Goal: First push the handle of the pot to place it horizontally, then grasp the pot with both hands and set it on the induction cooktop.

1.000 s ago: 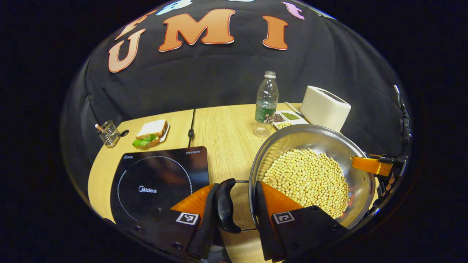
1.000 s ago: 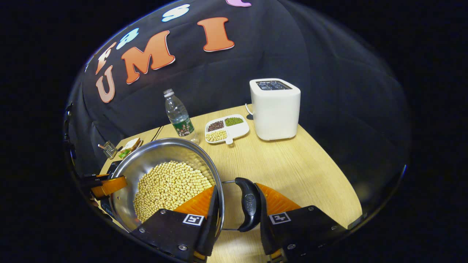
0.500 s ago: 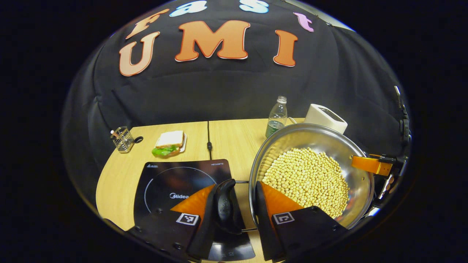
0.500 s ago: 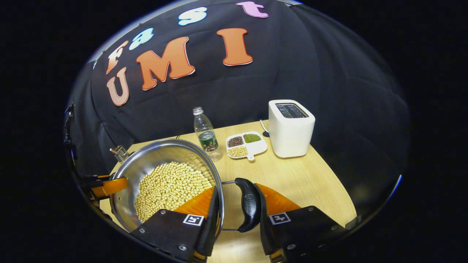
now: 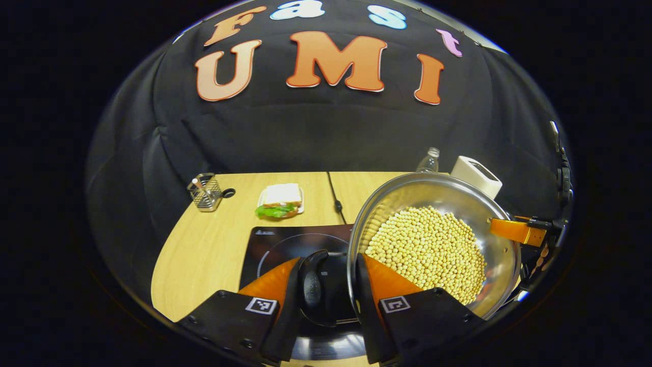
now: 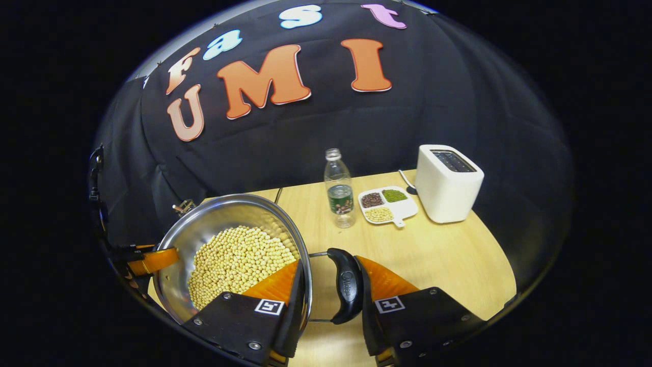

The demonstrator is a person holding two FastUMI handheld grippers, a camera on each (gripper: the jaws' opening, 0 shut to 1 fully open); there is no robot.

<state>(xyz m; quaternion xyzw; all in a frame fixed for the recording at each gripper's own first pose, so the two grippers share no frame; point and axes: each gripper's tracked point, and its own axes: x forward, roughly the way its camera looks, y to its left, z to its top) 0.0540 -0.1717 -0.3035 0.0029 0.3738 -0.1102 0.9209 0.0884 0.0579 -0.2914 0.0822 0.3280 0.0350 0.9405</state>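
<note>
left gripper [image 5: 326, 285] holds pot [image 5: 433, 244] over cooktop [image 5: 285, 242] edge

a pale wooden table [image 6: 433, 255] stands before a black cloth wall [image 6: 433, 112].

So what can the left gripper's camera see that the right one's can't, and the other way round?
Left gripper view: the black induction cooktop, partly behind the pot in the picture, and a sandwich farther back. Right gripper view: a white divided dish of beans and grains. Shared: the steel pot full of pale beans, the water bottle, the white toaster and the wooden table.
</note>
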